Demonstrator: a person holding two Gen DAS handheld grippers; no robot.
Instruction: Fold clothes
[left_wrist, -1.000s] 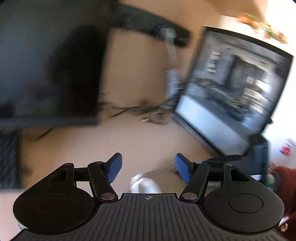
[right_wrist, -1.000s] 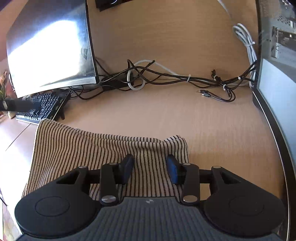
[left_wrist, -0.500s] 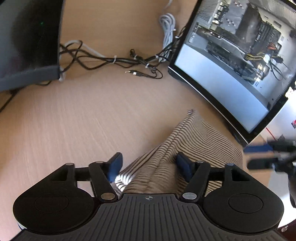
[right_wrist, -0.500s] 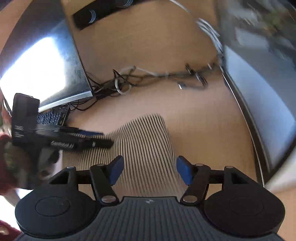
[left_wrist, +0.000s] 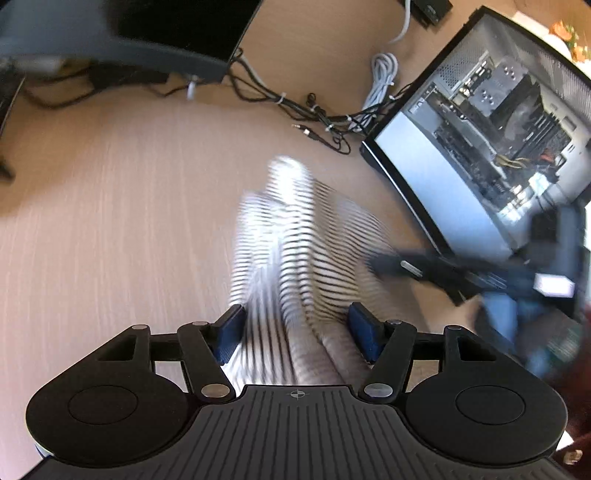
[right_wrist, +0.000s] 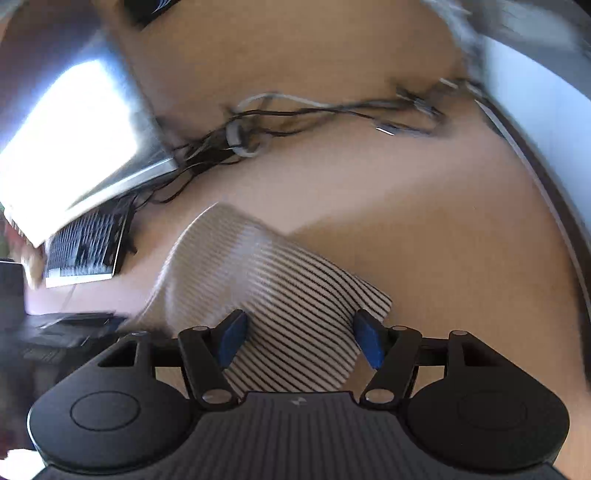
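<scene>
Lying between both wide-apart tongs, left (left_wrist: 295, 332) and right (right_wrist: 299, 341), the striped garment (right_wrist: 280, 288) stays ungripped

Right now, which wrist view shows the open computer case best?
The left wrist view: the computer case, to the right of the striped garment, shows its open side with fans, boards and cabling fairly sharply. In the right wrist view only a blurred edge of it runs along the right border.

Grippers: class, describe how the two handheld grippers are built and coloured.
Left gripper and right gripper match: black ribbed body, two round black discs, black linkage arms with silver pivots, blue pads on the fingertips, and a small crosshair mark.
</scene>
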